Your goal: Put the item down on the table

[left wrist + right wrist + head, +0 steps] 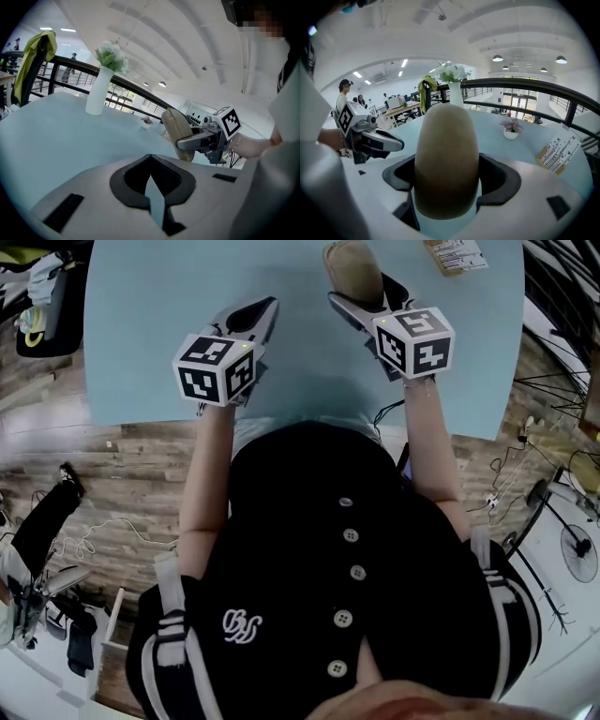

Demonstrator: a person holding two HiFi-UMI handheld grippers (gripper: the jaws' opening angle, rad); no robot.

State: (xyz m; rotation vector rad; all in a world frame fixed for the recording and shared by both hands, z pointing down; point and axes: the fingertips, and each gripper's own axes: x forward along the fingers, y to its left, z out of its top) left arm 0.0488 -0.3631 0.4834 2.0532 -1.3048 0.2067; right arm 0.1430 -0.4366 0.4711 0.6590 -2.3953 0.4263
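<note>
Tan oval item (pixel 446 159) is clamped in the right gripper's (pixel 361 292) fingers, upper middle of the head view, over the pale blue tabletop (pixel 150 315). Best play: lower it until it rests, then ease the fingers apart, since that rounded shape might roll. Left gripper (pixel 152 187) is empty, fingers nearly together.

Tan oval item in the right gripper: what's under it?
Below the tan oval item, held by the right gripper, only light blue table shows. Its underside and any contact are hidden.
</note>
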